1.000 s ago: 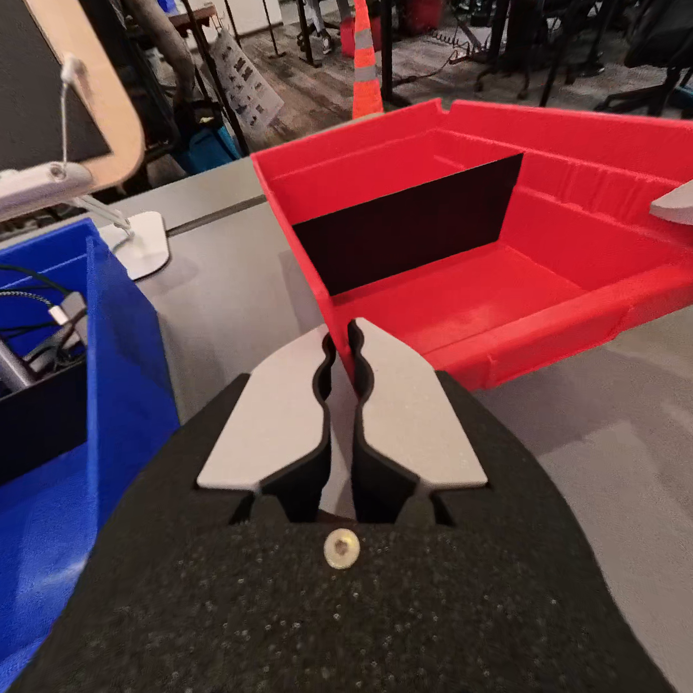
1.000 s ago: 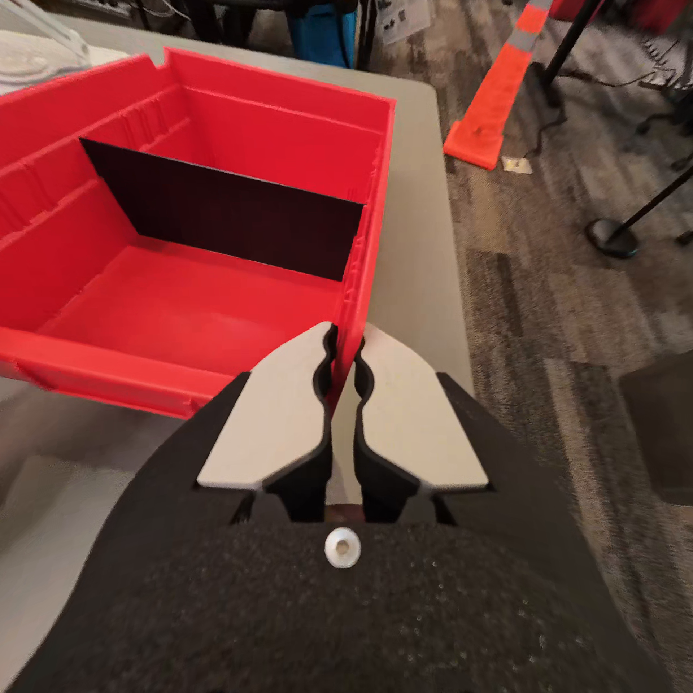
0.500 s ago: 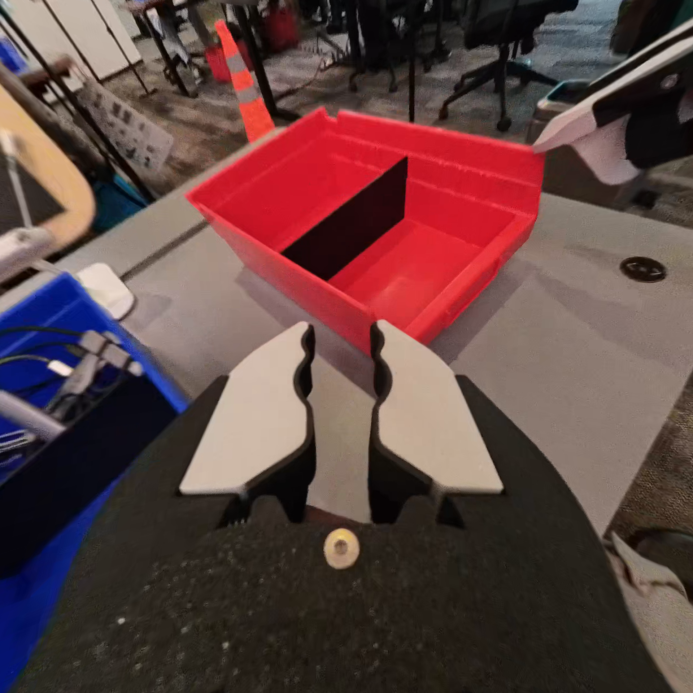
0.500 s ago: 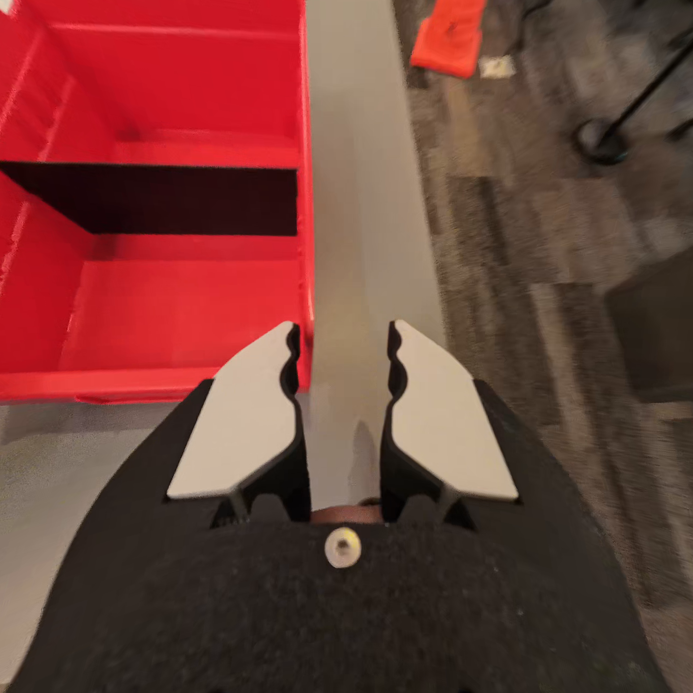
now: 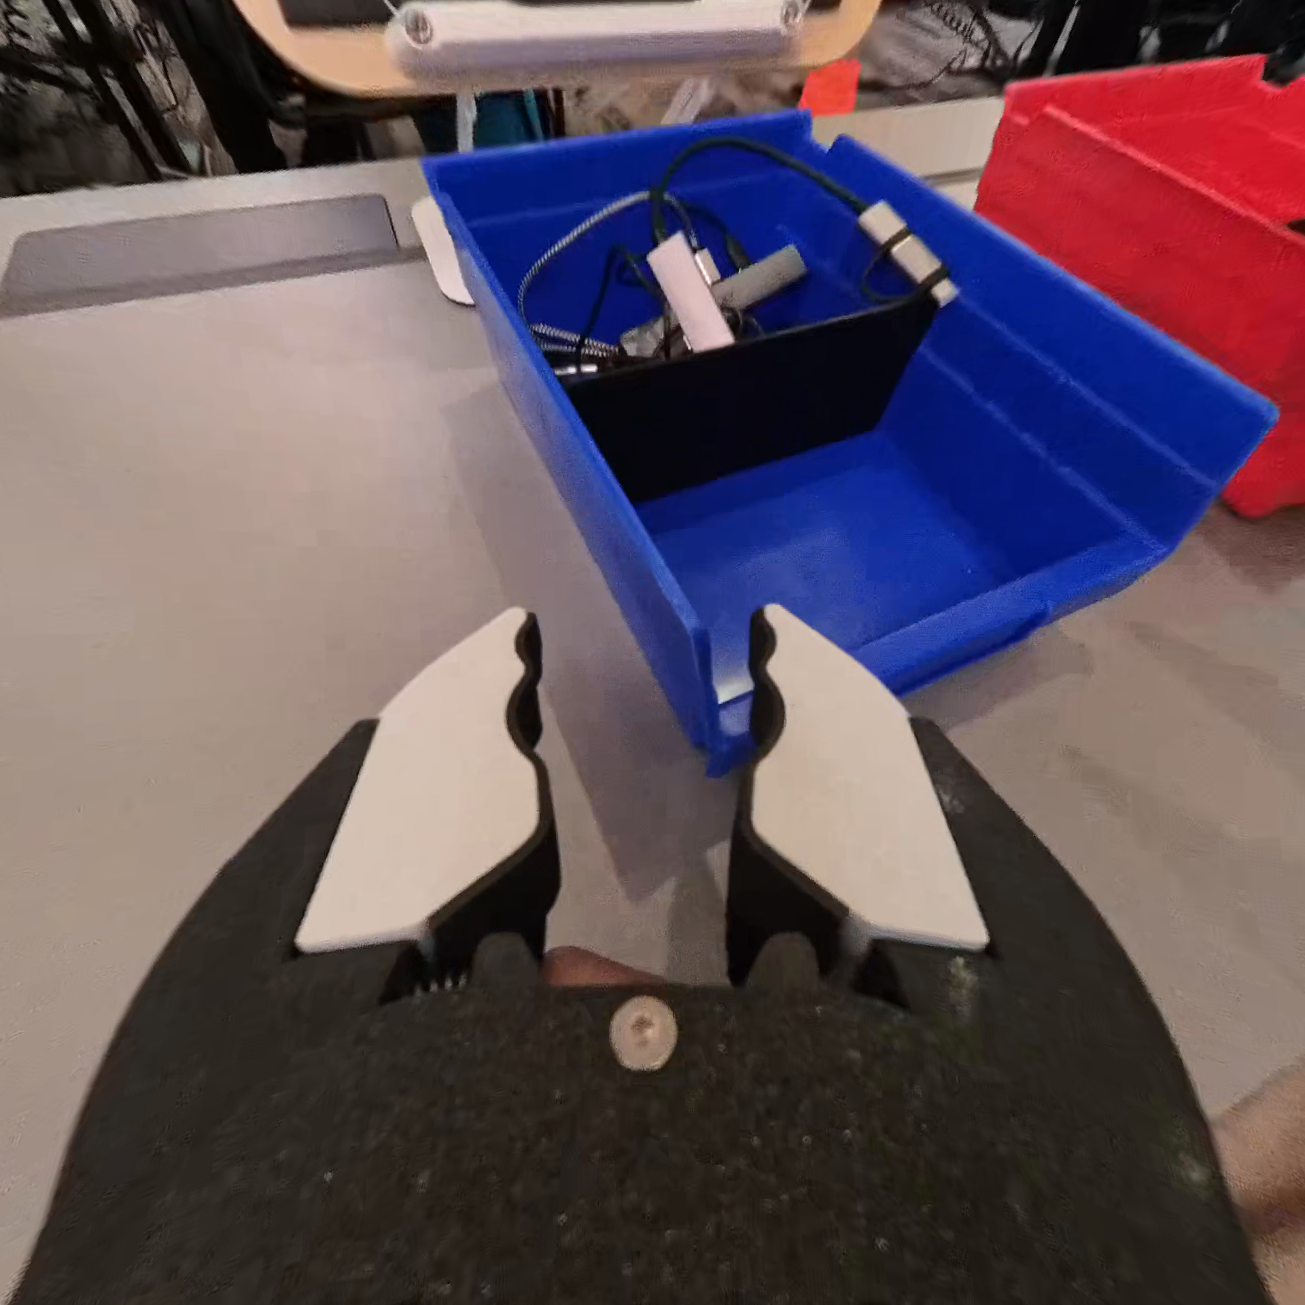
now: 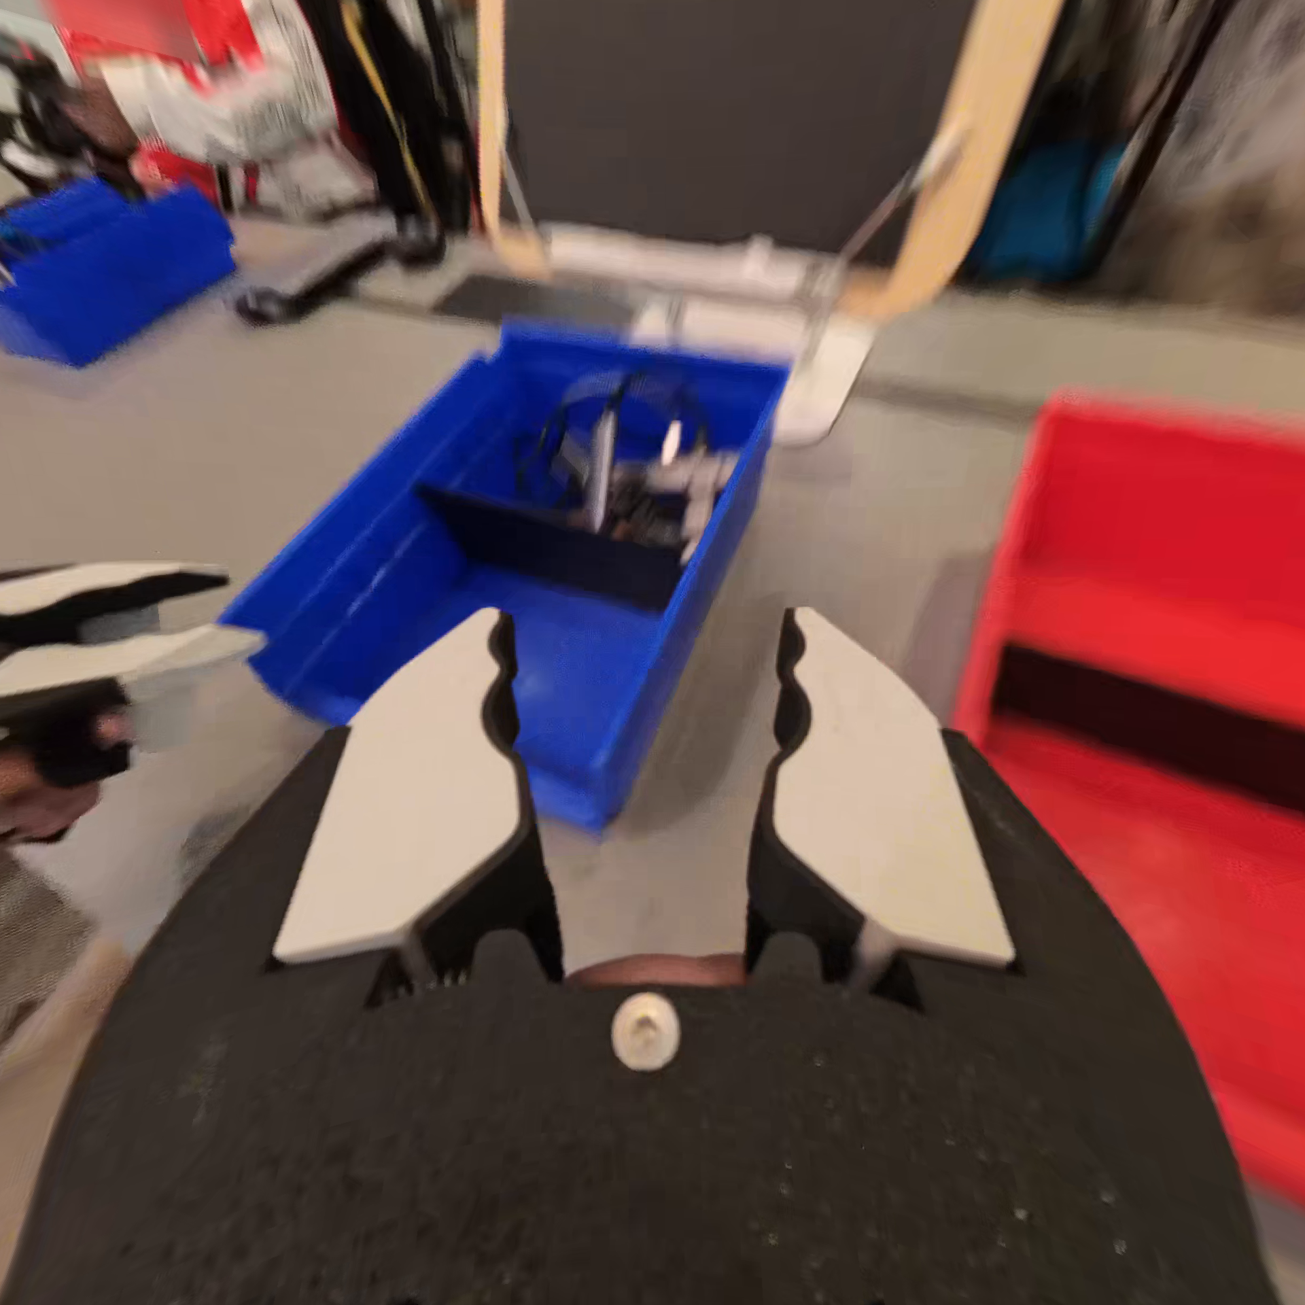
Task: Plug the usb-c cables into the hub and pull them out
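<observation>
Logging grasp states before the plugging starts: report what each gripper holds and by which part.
Nothing is held. The left gripper and right gripper are both open and empty, short of the blue bin; the cables lie untouched in its far compartment.

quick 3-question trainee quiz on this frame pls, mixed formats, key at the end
1. True or false: the left gripper is shut on a cable.
2. In the blue plastic bin, the tangle of cables and small hubs lies: A) in the compartment behind the black divider panel, B) in the near compartment, C) outside the bin on the grey table.
3. Fill in: to the right of the blue bin stands a ____ plastic bin.

Key: 1 false, both it and the right gripper are open and empty; 2 A; 3 red.
</observation>
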### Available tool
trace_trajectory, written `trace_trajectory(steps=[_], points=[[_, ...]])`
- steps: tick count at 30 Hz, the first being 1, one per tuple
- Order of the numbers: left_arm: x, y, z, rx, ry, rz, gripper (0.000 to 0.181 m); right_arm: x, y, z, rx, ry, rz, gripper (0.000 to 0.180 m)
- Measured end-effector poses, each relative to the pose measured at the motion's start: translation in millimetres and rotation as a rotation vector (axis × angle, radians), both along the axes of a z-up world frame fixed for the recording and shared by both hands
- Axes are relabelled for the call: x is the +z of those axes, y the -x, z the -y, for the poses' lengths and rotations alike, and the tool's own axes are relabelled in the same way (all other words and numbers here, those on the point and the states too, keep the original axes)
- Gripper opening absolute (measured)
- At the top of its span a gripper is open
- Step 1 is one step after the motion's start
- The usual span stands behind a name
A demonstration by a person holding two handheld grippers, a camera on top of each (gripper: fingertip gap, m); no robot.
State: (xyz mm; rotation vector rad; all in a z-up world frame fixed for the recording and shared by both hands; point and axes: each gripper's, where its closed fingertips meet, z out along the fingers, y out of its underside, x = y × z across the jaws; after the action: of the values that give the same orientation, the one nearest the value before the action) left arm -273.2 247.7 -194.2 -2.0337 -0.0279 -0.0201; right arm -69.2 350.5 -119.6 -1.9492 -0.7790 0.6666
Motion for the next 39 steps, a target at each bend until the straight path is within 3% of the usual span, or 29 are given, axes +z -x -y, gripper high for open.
trace_trajectory(steps=[2, 5, 6, 7, 10, 14, 20, 28, 33, 35, 37, 39], points=[[-6.9, -0.4, -8.1, -0.023, 0.01, -0.027, 0.054, -56.5, 17.0, 12.8, -0.032, 0.099, 0.047, 0.064], [-24.6, -10.0, -21.4, -0.068, 0.095, -0.026, 0.044, -100.1, 25.0, 6.9, -0.141, 0.02, 0.07, 0.038], [-33.7, -10.9, -23.2, -0.064, 0.132, -0.03, 0.022, -108.3, 26.3, 5.0, -0.168, 0.009, 0.089, 0.03], [-36.3, -10.0, -25.4, -0.054, 0.125, -0.019, 0.018, -111.5, 25.4, 2.0, -0.214, -0.005, 0.096, 0.009], [-33.2, 0.9, -25.1, 0.026, 0.126, -0.041, 0.009, -109.0, 28.4, 5.6, -0.318, -0.046, 0.163, 0.003], [-17.5, 38.2, -12.8, 0.091, 0.079, -0.057, 0.004, -92.9, 59.7, 26.1, -0.367, -0.069, 0.161, 0.002], [6.0, 139.7, 26.2, 0.173, 0.042, -0.114, 0.003, -83.0, 166.2, 54.9, -0.269, -0.109, 0.121, 0.004], [-18.7, 236.6, 72.6, 0.233, 0.075, -0.093, 0.003, -109.0, 265.9, 98.9, -0.154, -0.147, 0.161, 0.007], [-28.7, 252.8, 76.1, 0.253, 0.052, 0.014, 0.003, -104.9, 280.1, 111.4, -0.044, -0.152, 0.131, 0.011], [-28.7, 255.2, 76.7, 0.268, 0.049, 0.04, 0.003, -94.4, 272.1, 126.4, 0.071, -0.171, 0.063, 0.022], [-20.4, 258.2, 86.7, 0.323, 0.026, 0.051, 0.022, -85.3, 245.8, 143.9, 0.184, -0.188, 0.032, 0.033], [2.6, 257.9, 101.2, 0.4, -0.051, 0.079, 0.027, -74.3, 205.2, 151.9, 0.249, -0.216, 0.002, 0.037]])
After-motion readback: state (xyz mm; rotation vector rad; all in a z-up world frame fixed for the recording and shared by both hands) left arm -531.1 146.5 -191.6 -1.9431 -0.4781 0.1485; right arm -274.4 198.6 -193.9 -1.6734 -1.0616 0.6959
